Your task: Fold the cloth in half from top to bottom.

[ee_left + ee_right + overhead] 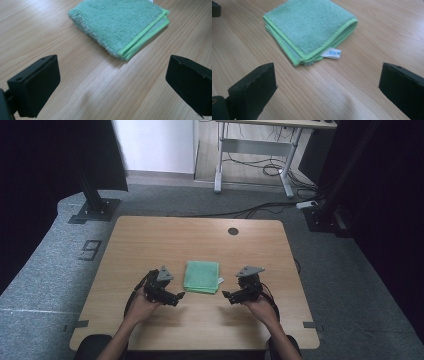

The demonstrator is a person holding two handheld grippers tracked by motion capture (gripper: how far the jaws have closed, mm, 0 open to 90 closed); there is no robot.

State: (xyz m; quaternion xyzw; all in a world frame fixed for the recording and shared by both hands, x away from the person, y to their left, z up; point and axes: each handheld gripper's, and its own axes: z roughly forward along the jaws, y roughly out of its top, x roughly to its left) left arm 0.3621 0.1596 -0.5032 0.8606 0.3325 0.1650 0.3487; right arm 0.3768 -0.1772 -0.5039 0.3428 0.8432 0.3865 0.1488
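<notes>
Green microfibre cloth (202, 276), folded into a neat square, lies flat on the wooden desk (150, 240) in the lower middle of the high view, between the two tools and touching neither. Left hand-held gripper (176, 297) sits just left of the cloth, jaws spread wide with nothing between them; in the left gripper view the cloth (117, 25) fills the upper centre, bound edges facing right. Right hand-held gripper (228, 296) sits just right of it, jaws likewise wide and empty; in the right gripper view a small white label (331, 53) pokes out at the cloth's near corner. Judgement: folding looks complete, hands clearing off. To finish well, draw both tools straight away from the cloth, jaws kept wide, without brushing the layered edges or snagging the label.
</notes>
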